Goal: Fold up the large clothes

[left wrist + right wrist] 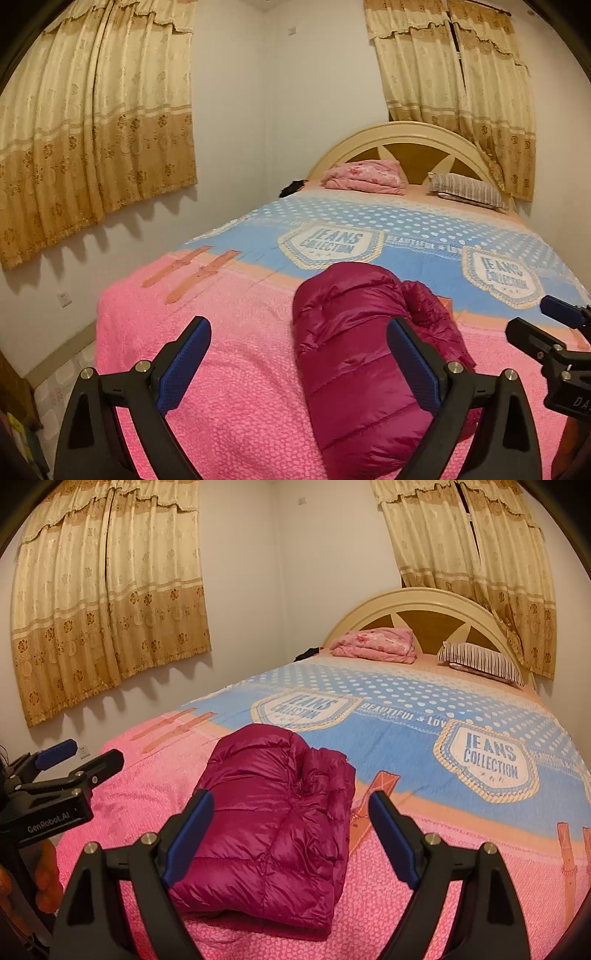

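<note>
1. At the far left of the right wrist view the left gripper [83, 753] hangs off the bed's near left corner, jaws spread wide with nothing between them; in its own view the blue pads [186, 363] frame bare pink bedspread [229, 369], and only the right-hand pad overlaps the jacket's edge, whether touching it I cannot tell

2. In the middle, the magenta puffer jacket [273, 823] lies folded into a compact, rounded bundle on the pink near end of the bed [424, 904], well apart from the pink quilt [373, 644] and striped pillow [480, 662] by the headboard

3. My reading of its handling: light for its bulk, soft and springy, so the down fill will likely push back and let a fold creep open once pressure is off; the shiny shell looks slippery, so a shallow pinch on one layer may slide out

4. Best hold, I judge, is a deep bite over the stacked layers at the bundle's near edge or at a corner, along a quilted seam where the filling is thinnest, one gripper to each side

5. To the right, the right gripper [291, 840] hovers over the jacket's near half, jaws wide and not pressing on anything, its left pad just over the shell, its right pad over the bedspread beside the jacket

6. The fold looks close to finished; what remains, at a guess, is flattening or squaring it
</note>
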Tool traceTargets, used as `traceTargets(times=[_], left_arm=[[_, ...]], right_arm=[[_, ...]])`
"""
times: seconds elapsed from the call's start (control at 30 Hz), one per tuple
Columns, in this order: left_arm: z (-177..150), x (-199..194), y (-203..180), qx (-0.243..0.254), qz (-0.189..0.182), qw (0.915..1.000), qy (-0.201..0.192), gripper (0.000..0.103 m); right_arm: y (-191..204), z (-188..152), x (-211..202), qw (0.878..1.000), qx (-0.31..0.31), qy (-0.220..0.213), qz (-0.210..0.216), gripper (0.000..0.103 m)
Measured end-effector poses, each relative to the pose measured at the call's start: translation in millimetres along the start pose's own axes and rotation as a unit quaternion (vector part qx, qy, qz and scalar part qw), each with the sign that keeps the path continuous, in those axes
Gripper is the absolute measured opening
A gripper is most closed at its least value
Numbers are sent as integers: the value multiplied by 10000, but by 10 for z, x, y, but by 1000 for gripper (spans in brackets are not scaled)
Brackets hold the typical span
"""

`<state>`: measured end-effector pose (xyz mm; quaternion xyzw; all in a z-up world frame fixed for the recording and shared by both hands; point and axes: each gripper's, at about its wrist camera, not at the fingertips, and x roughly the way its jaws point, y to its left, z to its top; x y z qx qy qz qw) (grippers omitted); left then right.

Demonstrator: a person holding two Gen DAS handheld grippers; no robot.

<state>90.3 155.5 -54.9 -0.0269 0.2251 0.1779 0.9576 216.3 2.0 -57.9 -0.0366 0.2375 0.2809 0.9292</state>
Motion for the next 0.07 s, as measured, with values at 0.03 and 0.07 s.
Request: traceTargets(times=[0.03,0.07], left_arm=[[-3,0,-12,26,-10,10000,1,96],[-5,-1,-25,56,-21,10000,-7,96]], right_arm=[[-2,1,-2,10000,-5,5,3,88],[0,-2,-5,10000,-18,10,1,88]])
